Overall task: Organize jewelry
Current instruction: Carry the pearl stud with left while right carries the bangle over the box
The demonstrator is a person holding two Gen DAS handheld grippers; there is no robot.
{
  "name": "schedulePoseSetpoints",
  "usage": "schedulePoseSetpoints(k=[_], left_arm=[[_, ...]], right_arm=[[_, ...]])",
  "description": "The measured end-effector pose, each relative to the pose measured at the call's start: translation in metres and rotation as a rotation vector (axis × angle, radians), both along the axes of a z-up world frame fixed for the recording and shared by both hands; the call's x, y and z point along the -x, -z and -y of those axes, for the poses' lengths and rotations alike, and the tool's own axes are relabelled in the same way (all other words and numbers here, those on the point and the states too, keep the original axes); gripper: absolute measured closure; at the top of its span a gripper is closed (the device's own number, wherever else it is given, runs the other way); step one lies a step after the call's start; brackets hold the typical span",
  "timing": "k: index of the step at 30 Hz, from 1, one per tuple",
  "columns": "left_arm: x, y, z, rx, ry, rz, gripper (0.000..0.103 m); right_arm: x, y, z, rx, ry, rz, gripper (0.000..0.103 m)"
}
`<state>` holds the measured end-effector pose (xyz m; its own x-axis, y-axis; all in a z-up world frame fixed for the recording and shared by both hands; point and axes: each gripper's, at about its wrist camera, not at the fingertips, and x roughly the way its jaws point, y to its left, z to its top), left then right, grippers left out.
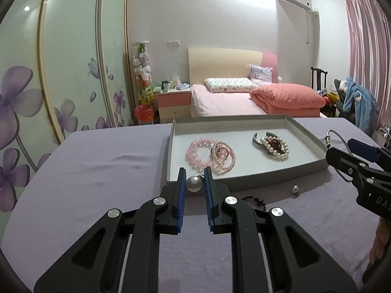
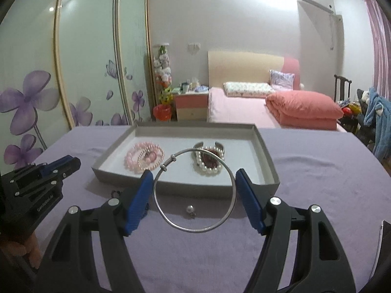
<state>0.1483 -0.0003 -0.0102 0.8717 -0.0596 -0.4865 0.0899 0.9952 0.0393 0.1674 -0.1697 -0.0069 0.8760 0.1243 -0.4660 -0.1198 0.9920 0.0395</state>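
My left gripper (image 1: 194, 179) is shut on a large white pearl (image 1: 194, 183), held just before the near wall of the grey tray (image 1: 244, 182). My right gripper (image 2: 194, 185) is shut on a thin silver bangle (image 2: 195, 229), pinched across its width above the cloth in front of the tray (image 2: 185, 188). In the tray lie pink bead bracelets (image 1: 198, 155) and a white pearl bracelet with dark beads and a silver cuff (image 1: 272, 146). A small pearl earring (image 1: 295, 190) and a dark beaded piece (image 1: 256, 200) lie on the purple cloth.
The table is covered in purple cloth (image 1: 97, 171). Behind it are a pink bed (image 1: 244, 100), a nightstand (image 1: 173, 105), a floral wardrobe (image 1: 61, 73) and a chair with clothes (image 1: 354, 102).
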Motion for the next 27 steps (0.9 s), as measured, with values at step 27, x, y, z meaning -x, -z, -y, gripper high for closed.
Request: schedulePoseSetpoints(k=[27], left_arm=[[0.021,-0.027,0.015,0.032,-0.019,0.194,0.088]], right_arm=[[0.036,-0.031,-0.003,0.072,0.123,0.348,0.035]])
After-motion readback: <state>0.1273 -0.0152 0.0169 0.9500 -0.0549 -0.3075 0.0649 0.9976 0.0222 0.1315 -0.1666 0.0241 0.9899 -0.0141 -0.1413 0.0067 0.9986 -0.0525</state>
